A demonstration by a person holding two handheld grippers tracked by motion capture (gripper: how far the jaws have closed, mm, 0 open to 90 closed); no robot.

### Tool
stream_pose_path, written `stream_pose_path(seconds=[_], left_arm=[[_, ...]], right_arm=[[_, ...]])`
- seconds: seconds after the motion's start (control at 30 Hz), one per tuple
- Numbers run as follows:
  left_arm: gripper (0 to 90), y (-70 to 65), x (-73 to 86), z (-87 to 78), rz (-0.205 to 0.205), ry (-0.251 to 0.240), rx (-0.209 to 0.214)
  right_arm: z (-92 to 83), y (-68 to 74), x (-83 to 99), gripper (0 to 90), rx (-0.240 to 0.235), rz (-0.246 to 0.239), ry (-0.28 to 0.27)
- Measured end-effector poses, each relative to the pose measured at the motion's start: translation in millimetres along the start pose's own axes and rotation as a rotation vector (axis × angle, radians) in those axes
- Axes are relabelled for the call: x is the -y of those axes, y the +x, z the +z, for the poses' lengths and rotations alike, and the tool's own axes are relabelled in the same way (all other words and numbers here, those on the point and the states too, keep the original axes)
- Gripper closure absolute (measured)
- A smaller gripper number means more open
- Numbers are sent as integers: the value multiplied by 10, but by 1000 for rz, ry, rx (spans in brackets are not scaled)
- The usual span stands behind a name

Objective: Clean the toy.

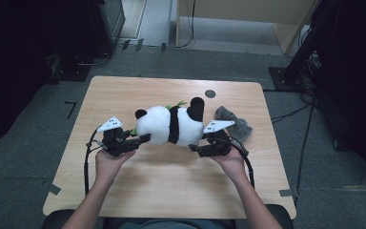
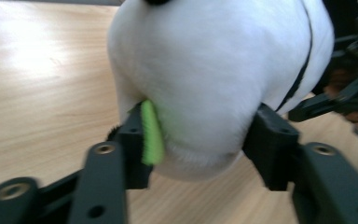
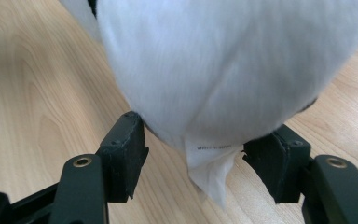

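While you've got the plush panda (image 1: 171, 125) lying on its side mid-table (image 1: 124, 90), held from both ends, the biggest risk is the whole toy sagging or dropping if you lift: it's soft, and each grip bites fluff, not a firm core. In the left gripper view the left gripper (image 2: 200, 140) pinches the rounded white end, jaws partly spread with the pads sunk into the fur, and a green felt strip (image 2: 151, 133) is caught against 1 pad, so pulling could tear or bend that bit. In the right gripper view the right gripper (image 3: 193, 151) has its jaws about half spread around the other white end; both pads touch the fur but it looks like a shallow hold w/ little squeeze, so that end would prob. slip 1st. The white sewn-in tag (image 3: 212, 172) hangs between those jaws, apart from the pads; closing further could nip it instead of the body. Smaller worry: the grey cloth lump (image 1: 233, 125) lies just beside your right hand (image 1: 231, 160), so a sideways swing may drag it. Also the 2 cables (image 1: 88, 162) trail near the table edge and could snag.
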State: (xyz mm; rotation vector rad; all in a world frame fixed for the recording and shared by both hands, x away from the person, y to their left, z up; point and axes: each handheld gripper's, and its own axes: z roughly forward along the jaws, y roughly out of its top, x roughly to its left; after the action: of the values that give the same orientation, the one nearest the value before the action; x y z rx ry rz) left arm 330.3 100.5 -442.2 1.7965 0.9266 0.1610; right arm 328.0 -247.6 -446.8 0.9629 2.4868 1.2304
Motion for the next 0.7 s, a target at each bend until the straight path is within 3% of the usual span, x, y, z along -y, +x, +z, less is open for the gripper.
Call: stream_pose_path(seconds=[0.03, 0.07, 0.17, 0.33, 0.7], left_arm=[[405, -18, 0, 8, 20, 5, -8], [371, -52, 10, 30, 66, 20, -30], [360, -62, 16, 47, 72, 34, -33], [352, -17, 18, 67, 14, 51, 4], [344, 14, 26, 74, -4, 73, 14]], right_arm=[[-13, 0, -3, 393, 4, 1, -4], [-45, 6, -11, 392, 13, -1, -16], [-80, 22, -22, 391, 23, -8, -28], [-204, 53, -52, 395, 39, -22, -79], [-228, 83, -63, 398, 43, -30, -84]])
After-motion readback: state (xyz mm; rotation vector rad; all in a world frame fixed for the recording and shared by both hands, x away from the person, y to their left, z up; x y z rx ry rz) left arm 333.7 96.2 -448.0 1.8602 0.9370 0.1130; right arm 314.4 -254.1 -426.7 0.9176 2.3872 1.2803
